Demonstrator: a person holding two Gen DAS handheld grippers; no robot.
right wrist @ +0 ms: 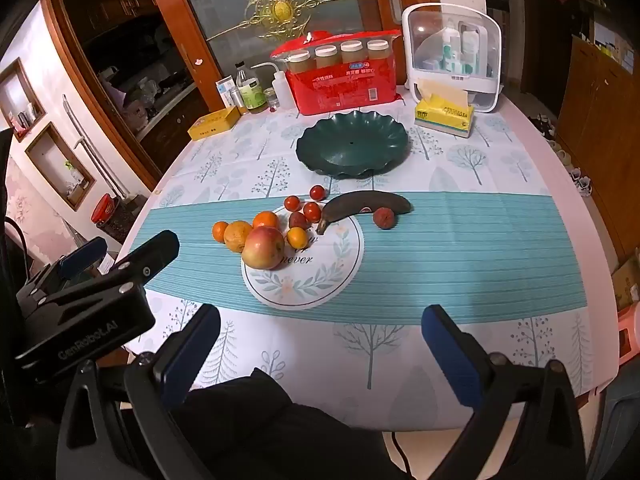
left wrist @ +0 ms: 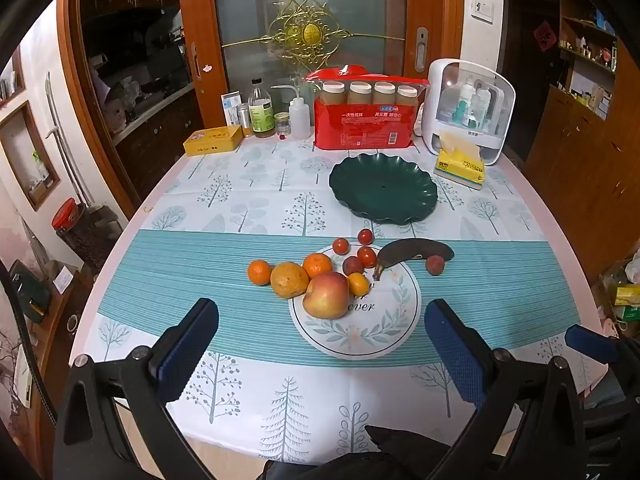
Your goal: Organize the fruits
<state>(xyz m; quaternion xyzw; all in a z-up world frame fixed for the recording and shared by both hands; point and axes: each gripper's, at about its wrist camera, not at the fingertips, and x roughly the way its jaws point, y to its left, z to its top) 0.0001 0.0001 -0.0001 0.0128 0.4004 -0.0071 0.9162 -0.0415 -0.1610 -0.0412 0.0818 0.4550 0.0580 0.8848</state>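
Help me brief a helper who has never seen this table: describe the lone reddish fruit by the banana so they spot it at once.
Start at the dark green scalloped plate and come toward the teal striped band of the tablecloth. A blackened banana lies there; by its blunt right end sits the small reddish fruit. Unlike the glossy cherry tomatoes, it is dull, rough-skinned and sits apart from the cluster.

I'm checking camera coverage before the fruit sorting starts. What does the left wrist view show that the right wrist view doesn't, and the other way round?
Only the left wrist view: the left tongs seen head-on, open, and a blue fingertip of the other tongs at lower right.

Only the right wrist view: the right tongs head-on, open, and the black body of the other tongs at left.

Both: the empty green plate, apple, dark banana, oranges, cherry tomatoes, and the tissue pack.
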